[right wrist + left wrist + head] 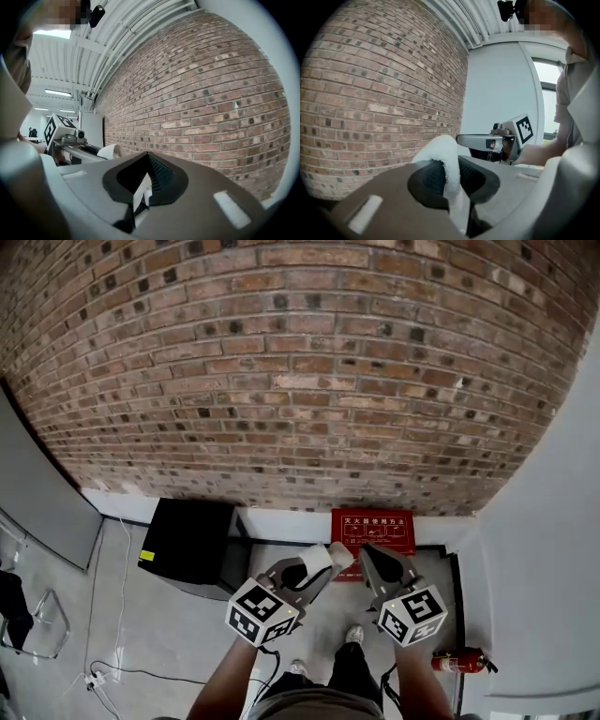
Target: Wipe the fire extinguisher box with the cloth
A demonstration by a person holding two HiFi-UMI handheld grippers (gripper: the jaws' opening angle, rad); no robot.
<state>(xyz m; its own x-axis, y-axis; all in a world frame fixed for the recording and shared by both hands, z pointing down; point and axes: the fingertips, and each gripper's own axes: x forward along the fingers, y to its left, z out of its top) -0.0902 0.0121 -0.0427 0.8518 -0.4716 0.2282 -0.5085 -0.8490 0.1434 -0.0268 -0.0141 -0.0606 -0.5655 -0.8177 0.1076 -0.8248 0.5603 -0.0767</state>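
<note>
The white cloth (330,556) is clamped between the closed jaws of the left gripper (314,573). In the left gripper view a fold of the cloth (446,159) is seen bulging up out of the left gripper (457,180), while its lower part is lost in the dark gap between the pads. The right gripper (373,561) is held just beside it with its jaws brought together. In the right gripper view only a pale sliver is seen at the seam of the right gripper (146,180), and what that sliver is cannot be made out. The red fire extinguisher box (373,529) is set on the floor against the foot of the brick wall (300,381), beyond both gripper tips. Its lower edge is covered by the grippers, and the print on its top is too small to be read. Whether the cloth touches the box cannot be judged. A black cabinet (192,545) is seen to the box's left, and a red fire extinguisher (457,662) is laid on the floor at the right, partly cut off by the grey wall.
</note>
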